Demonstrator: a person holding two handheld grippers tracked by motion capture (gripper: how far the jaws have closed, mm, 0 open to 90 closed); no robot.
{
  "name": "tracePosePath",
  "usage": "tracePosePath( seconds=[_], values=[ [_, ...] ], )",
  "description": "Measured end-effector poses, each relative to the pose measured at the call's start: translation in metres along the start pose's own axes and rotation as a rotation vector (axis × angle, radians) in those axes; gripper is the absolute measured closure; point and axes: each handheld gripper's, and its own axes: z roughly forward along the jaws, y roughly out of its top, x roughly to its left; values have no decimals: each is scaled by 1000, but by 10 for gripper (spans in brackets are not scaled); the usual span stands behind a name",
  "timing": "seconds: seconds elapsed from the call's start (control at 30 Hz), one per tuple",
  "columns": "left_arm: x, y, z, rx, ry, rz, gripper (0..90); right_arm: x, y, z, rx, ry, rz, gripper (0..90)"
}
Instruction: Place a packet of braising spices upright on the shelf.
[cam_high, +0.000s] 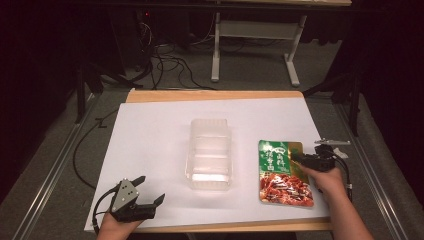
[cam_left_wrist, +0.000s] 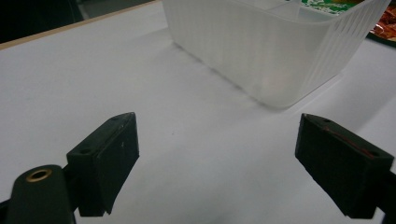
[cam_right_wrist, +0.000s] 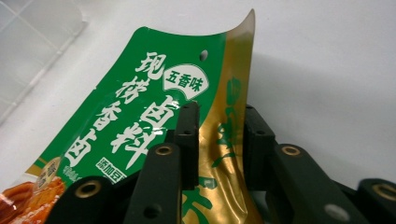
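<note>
Nearest the high view's lens, at the table's front left corner, sits the left gripper (cam_high: 150, 190), a black two-jaw tool with a grey three-cornered plate on top, held in the person's left hand (cam_high: 116, 229). Its jaws stand spread wide apart over bare white table covering (cam_high: 150, 135), touching nothing; in the left gripper view the same left gripper (cam_left_wrist: 217, 158) shows both jaws well apart with the white surface between them.

Middle of the table holds a clear, ribbed plastic rectangular container (cam_high: 210, 154), upright and open-topped; in the left gripper view this container (cam_left_wrist: 275, 42) stands ahead of the jaws and well apart from them.

Just right of it lies a flat green-and-gold foil food pouch (cam_high: 282, 172) with white characters and a photo of reddish-brown meat. The right gripper (cam_high: 300, 161), held in the right hand (cam_high: 330, 182), reaches over the pouch's upper right edge. In the right gripper view the right gripper (cam_right_wrist: 219, 135) pinches the pouch's (cam_right_wrist: 140, 102) gold side strip between its jaws, and that edge curls up off the table.
</note>
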Motion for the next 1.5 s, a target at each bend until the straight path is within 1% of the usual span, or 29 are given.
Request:
tracePosePath(
  seconds=[0.03, 0.1, 0.13, 0.2, 0.3, 0.4, 0.47, 0.57, 0.67, 0.77, 0.97, 1.0, 1.03, 1.13, 1.3, 1.43, 1.47, 1.5],
  values=[
    [0, 0, 0, 0, 0, 1, 142, 0, 0, 0, 0, 0, 0, 766],
    [0, 0, 0, 0, 0, 1, 142, 1, 0, 0, 0, -18, -1, 821],
    [0, 0, 0, 0, 1, 1, 142, 2, 0, 0, 0, -31, -8, 856],
    [0, 0, 0, -1, 1, 1, 143, 3, 0, 0, -2, -43, -24, 898],
    [0, 0, -1, -2, 2, 2, 143, 4, 0, -1, -9, -42, -31, 900],
    [0, 0, -1, -5, 5, 2, 144, 3, 0, -2, -20, -31, -30, 900],
    [0, 1, -1, -4, 6, 3, 144, 4, 0, -4, -29, -28, -38, 900],
    [1, 1, -1, -5, 6, 3, 144, 6, 0, -8, -33, -29, -28, 900],
    [0, 1, -1, -7, 5, 3, 144, 8, 1, -14, -54, -28, -27, 900],
    [0, 1, 0, -11, 6, 5, 144, 12, 0, -22, -79, -22, -45, 900],
    [0, 3, 0, -18, 4, 5, 144, 19, -1, -40, -130, -20, -63, 900],
    [0, 3, 0, -19, 3, 6, 144, 23, -1, -46, -153, -20, -74, 900],
    [0, 3, 0, -19, 3, 6, 144, 23, -1, -46, -153, -20, -74, 900],
    [0, 4, 1, -23, 3, 6, 144, 30, 1, -55, -193, -13, -83, 900],
    [0, 4, 1, -28, 2, 8, 144, 43, 5, -67, -247, -10, -123, 900],
    [0, 5, 0, -34, 5, 8, 145, 54, 9, -75, -296, -5, -146, 900],
    [0, 5, 0, -36, 7, 8, 144, 57, 10, -78, -310, -7, -154, 900],
    [1, 5, 0, -38, 8, 7, 145, 62, 12, -83, -339, -9, -168, 900]
  ],
)
